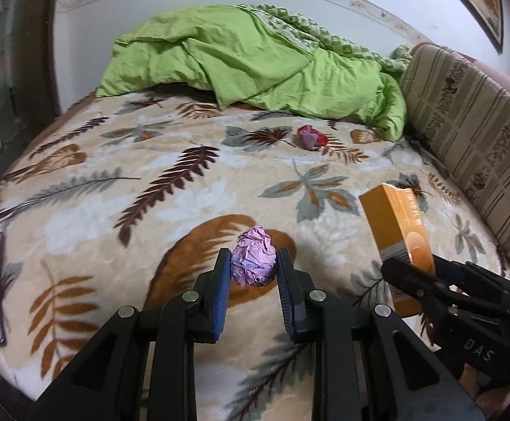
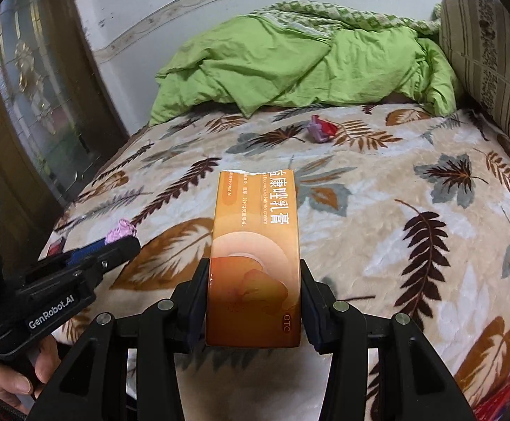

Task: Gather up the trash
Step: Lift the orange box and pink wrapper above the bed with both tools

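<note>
Left tongs [image 1: 251,263]: closed narrowly on the crumpled pink paper ball [image 1: 253,261], kept clear above the bed [image 1: 170,161].
Right tongs [image 2: 255,298]: clamped across the orange carton [image 2: 255,245], for carrying.
Remaining trash: red-and-lilac wrapper [image 1: 311,137], left at 12 o'clock near the green quilt [image 1: 241,59].

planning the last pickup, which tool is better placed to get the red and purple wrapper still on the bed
Neither is free: left tool grips the pink paper ball, right tool the orange box. The wrapper lies ahead toward the right, slightly favouring right.

The right gripper [image 2: 254,298] is squeezing an orange cream box [image 2: 255,256] over the leafy blanket [image 2: 395,189]. The left gripper [image 2: 114,242] is holding a crumpled purple wrapper [image 2: 120,230].
</note>
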Demonstrator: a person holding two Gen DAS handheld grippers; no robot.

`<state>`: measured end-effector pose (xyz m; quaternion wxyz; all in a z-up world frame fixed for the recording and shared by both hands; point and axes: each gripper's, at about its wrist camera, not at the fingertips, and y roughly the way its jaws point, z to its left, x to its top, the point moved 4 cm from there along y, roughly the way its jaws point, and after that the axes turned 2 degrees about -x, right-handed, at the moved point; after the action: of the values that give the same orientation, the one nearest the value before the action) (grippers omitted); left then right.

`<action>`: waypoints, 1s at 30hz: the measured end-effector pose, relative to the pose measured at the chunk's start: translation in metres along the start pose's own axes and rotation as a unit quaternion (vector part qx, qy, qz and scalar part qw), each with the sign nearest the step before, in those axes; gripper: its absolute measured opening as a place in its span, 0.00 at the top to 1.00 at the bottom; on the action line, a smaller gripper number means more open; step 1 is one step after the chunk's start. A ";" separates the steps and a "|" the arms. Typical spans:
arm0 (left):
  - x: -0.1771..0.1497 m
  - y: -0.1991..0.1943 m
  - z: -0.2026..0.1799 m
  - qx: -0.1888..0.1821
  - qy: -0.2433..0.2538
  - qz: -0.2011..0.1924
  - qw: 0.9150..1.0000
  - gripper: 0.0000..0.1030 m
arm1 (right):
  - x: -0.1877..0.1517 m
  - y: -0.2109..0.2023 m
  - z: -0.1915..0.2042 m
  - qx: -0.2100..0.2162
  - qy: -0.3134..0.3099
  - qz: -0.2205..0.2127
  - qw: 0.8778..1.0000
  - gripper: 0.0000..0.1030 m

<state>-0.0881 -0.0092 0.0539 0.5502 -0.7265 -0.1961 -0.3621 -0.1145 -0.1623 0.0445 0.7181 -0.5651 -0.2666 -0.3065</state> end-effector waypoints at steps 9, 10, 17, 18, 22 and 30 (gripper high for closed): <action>-0.009 -0.013 -0.007 0.049 0.020 -0.010 0.999 0.76 | -0.010 -0.021 -0.006 0.007 0.015 -0.014 1.000 0.52; -0.009 -0.013 -0.008 0.050 0.022 -0.011 0.998 0.76 | -0.011 -0.022 -0.007 0.007 0.017 -0.014 1.000 0.52; -0.013 0.000 -0.013 0.057 0.038 -0.015 0.998 0.76 | -0.011 -0.020 -0.011 0.011 0.025 -0.008 1.000 0.52; -0.015 0.002 -0.013 0.057 0.038 -0.012 0.998 0.76 | -0.011 -0.018 -0.011 0.014 0.027 -0.006 1.000 0.52; -0.017 0.008 -0.010 0.058 0.039 -0.008 0.998 0.76 | -0.011 -0.013 -0.009 0.023 0.030 0.000 0.999 0.52; -0.015 0.016 -0.009 0.047 0.036 -0.002 0.998 0.76 | -0.010 -0.007 -0.006 0.030 0.030 0.004 0.999 0.52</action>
<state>-0.0904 -0.0213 0.0335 0.5896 -0.6862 -0.1942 -0.3791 -0.1258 -0.1681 0.0406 0.7434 -0.5350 -0.2519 -0.3125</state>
